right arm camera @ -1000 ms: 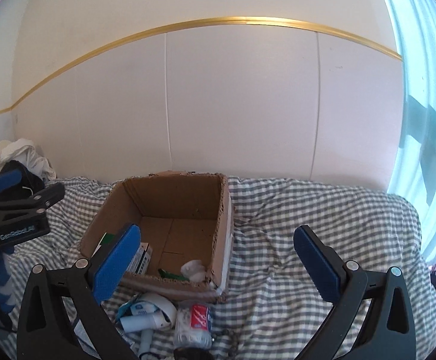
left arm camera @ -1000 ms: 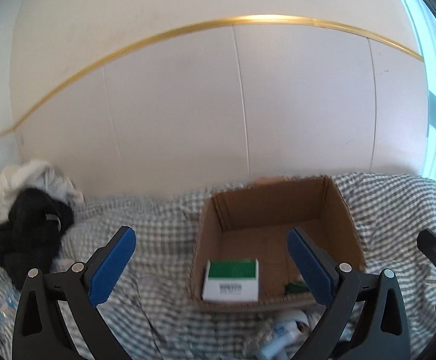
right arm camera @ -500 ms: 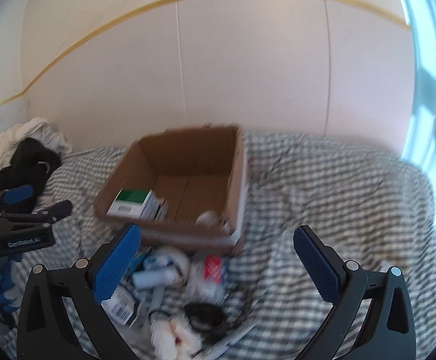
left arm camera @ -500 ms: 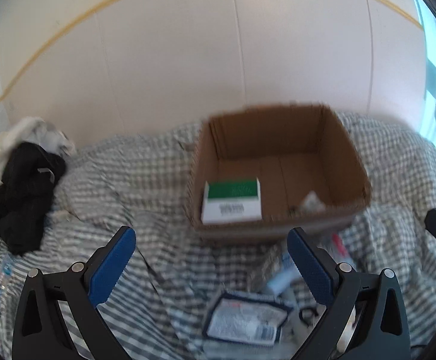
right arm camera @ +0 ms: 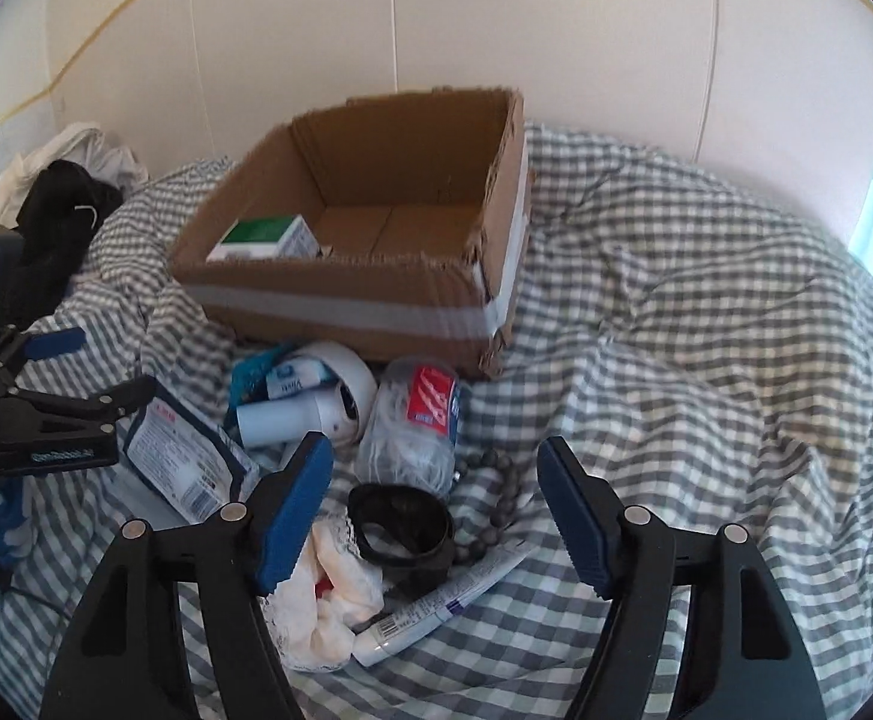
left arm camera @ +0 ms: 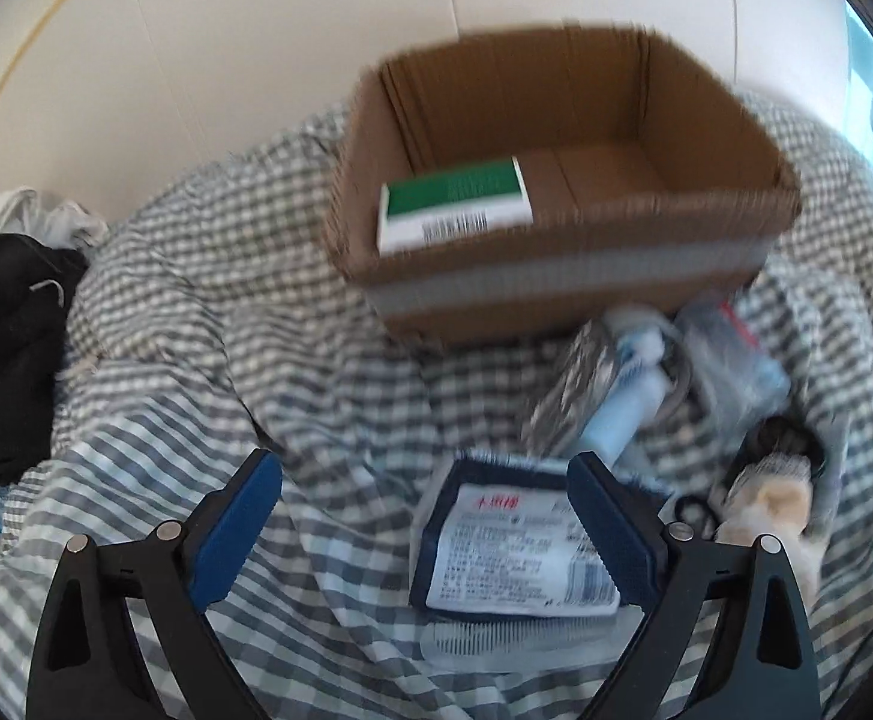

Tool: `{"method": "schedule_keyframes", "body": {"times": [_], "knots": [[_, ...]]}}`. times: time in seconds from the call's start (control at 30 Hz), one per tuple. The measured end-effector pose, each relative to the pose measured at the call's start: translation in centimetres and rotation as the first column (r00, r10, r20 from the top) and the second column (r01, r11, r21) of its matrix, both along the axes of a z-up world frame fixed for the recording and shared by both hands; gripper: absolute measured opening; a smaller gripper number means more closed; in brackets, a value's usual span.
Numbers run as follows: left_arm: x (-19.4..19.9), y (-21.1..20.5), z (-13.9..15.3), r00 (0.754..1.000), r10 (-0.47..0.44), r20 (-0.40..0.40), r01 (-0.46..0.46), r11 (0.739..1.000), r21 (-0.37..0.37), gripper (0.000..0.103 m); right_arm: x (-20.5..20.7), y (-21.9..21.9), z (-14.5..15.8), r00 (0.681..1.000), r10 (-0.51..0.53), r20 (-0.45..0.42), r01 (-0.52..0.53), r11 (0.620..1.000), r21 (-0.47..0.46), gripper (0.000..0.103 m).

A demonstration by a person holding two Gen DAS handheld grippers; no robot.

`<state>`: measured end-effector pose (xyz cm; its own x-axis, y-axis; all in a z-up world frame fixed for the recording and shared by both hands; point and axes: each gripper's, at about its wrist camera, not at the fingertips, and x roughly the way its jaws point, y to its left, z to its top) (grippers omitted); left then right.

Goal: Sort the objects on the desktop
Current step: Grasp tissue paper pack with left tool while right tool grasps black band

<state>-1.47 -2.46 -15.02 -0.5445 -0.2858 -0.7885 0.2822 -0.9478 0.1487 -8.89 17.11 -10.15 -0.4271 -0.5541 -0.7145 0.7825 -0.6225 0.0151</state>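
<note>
Brown cardboard box (right arm camera: pixel 376 228) sits on grey-white checked bed cover (right arm camera: pixel 676 324), green-white small box (left arm camera: pixel 454 204) inside at its left. Pile of small things lies just in front of box: white round bottle (right arm camera: pixel 316 408), clear red-label bottle (right arm camera: pixel 418 420), black ring (right arm camera: pixel 400 525), flat blue-white packet (left arm camera: pixel 514 546). Left gripper (left arm camera: pixel 424 522) wide apart, nothing held, packet below its right finger. Right gripper (right arm camera: pixel 433 510) closing over black ring, pads not touching it.

Rumpled grey-and-white checked bedcover (right arm camera: pixel 676 312). On it: open brown cardboard box (right arm camera: pixel 340 294), dark-blue flat packet with white label (left arm camera: pixel 517 546), clear plastic bottle with red label (right arm camera: pixel 418 420), black ring (right arm camera: pixel 400 525), white tube (right arm camera: pixel 436 612), black garment (left arm camera: pixel 4 324).
</note>
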Motion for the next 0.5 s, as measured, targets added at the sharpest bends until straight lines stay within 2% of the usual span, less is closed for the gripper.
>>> {"method": "schedule_keyframes", "body": {"times": [0.13,0.3,0.43,0.47,0.5], "knots": [[-0.9,-0.3,-1.0,0.999,-0.025,0.047,0.023,0.999,0.041,0.099,-0.7,-0.4,-1.5,0.999,0.001,0.045,-0.004,0.999,0.052,0.071],[-1.8,-0.5,-2.7,0.992,-0.051,0.117,0.042,0.996,0.079,0.099,-2.5,-0.5,-3.6,0.988,-0.022,0.155,0.008,0.996,0.090,0.070],[-2.3,0.0,-3.8,0.980,-0.114,0.165,0.095,0.989,0.117,0.099,-3.1,-1.6,-5.9,0.972,-0.012,0.236,-0.029,0.985,0.168,0.070],[-2.3,0.3,-4.1,0.977,-0.123,0.176,0.104,0.988,0.114,0.097,-3.0,-2.1,-6.5,0.972,-0.008,0.235,-0.041,0.979,0.199,0.066],[-2.3,0.5,-4.2,0.974,-0.136,0.182,0.115,0.986,0.119,0.089,-2.9,-2.4,-6.9,0.972,-0.004,0.235,-0.049,0.974,0.221,0.064]]}}
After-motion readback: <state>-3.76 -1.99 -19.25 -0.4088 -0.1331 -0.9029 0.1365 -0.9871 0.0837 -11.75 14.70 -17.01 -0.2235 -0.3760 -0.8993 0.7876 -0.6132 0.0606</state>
